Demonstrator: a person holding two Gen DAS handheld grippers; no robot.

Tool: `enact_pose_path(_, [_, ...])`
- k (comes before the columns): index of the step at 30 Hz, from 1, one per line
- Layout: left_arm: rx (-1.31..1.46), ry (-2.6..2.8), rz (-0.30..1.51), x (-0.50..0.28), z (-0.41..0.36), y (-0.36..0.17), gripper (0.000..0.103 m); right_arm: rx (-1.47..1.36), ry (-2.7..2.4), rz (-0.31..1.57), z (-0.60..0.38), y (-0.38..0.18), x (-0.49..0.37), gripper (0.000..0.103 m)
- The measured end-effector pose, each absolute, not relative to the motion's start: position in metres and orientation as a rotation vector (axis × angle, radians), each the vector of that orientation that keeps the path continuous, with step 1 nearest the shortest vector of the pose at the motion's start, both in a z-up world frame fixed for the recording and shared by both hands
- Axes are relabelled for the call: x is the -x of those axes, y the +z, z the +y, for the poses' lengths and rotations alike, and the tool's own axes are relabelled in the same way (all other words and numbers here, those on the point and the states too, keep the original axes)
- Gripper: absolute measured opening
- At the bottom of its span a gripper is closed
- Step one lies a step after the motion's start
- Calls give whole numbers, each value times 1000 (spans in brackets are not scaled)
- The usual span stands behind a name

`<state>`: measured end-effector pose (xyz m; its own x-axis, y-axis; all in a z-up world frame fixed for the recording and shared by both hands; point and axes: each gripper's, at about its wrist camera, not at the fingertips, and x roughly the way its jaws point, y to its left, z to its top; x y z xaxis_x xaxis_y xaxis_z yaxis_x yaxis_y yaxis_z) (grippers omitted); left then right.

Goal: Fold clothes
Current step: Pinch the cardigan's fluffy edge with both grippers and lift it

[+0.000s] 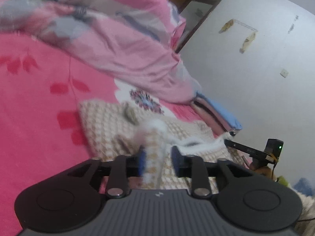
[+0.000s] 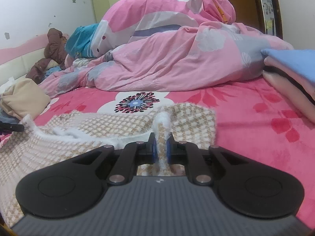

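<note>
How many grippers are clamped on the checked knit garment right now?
1. The right gripper pinches a fuzzy fold of the checked knit garment. The left gripper straddles another fold, but a gap shows beside its right pad, so it is not clamped.

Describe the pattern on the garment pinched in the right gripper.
The knit garment has a beige-and-white houndstooth check with fluffy white trim, clearest in the right wrist view.

Garment: beige-and-white houndstooth knit with fluffy white trim, spread partly flat on a pink floral bed sheet. One trimmed edge is raised in a narrow fold; the rest lies rumpled, near a heaped pink duvet.
</note>
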<state>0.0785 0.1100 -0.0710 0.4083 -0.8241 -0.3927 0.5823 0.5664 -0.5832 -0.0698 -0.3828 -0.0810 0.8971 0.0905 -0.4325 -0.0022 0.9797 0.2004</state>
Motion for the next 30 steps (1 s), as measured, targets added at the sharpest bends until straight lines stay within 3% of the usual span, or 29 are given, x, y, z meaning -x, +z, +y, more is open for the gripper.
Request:
enact_pose_path(1, [385,-907,718,-80,108,-73,35,-193,46,451,-382,-81,70,8])
enact_pose_path(3, [356,-886,692,-77,103,-72,11,-178,41,430,-380,-79,73,8])
enact_pose_path(10, [307,-920,471,-46,110,-43,9,-103,18,314,-369,-58,100,8])
enact_pose_path(30, [291,-895,379,-95,91,-20,9,-117,-12,239,-391,-37,69,8])
